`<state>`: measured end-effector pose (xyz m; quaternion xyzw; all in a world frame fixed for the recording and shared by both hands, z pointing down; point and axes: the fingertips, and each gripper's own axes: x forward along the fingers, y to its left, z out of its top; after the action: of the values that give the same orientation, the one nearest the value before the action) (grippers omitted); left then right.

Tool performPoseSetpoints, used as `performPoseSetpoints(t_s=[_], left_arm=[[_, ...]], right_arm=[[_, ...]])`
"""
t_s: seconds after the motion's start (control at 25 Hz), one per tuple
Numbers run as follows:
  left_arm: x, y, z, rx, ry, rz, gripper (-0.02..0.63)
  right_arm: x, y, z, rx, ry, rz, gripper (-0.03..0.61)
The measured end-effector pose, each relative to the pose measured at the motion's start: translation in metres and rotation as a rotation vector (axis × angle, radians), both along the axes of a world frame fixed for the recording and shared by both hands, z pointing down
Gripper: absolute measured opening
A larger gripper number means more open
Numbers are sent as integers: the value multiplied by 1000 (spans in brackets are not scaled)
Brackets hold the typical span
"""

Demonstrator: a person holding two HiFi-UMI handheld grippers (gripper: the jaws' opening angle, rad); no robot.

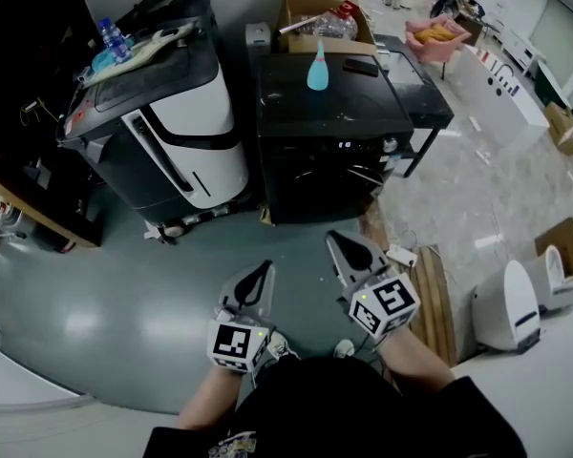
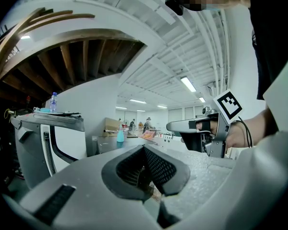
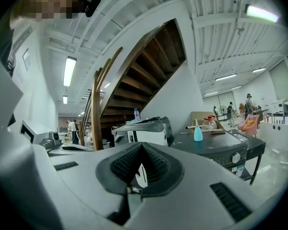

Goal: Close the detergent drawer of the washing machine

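My main worry is that I can't find the detergent drawer. The washing machine stands in the middle of the far side, dark front towards me. In the head view its top strip is too dark and small to show where the drawer sits or how far out it stands. The right gripper view shows only the knob on that strip. If I go in blind, I could land a tip on the knob or the buttons beside it instead of the drawer face.

Even on the drawer, an off-centre push with one narrow tip could skew it in its runners and jam it half shut. A hard shove might also rock the teal bottle on the lid. On the floor there is a cable and a plug block near the right side, just where my approach would pass.

Both tools are well short of the machine, with open floor between. The left tongs are fully closed with nothing in them, and the right tongs are closed and empty too. That suits a push, not a grip.

Both forearms come in from the near edge, side by side, with the marker cubes uppermost. Each tool is held about level and points at the machine's front, the right one a little farther forward. The white-and-grey machine sits off to the left.
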<state>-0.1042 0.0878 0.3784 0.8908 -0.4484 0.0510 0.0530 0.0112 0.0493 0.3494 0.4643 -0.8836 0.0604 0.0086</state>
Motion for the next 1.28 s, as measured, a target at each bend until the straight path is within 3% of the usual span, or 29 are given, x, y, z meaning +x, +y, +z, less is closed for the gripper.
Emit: performPoseSetpoints(t_s=[0.56,0.88,1.28], left_arm=[[125,64,-8,-4,-38,-49,3],[159,96,3,-17,-16,-72,3],[173,99,7,-1,0,-60,3]], right_arm=[[108,61,1,-9,-51,-81,-3],[137,95,12,-18,-41,-116,-3],[155,106,18,-36,-43,-100,-2]])
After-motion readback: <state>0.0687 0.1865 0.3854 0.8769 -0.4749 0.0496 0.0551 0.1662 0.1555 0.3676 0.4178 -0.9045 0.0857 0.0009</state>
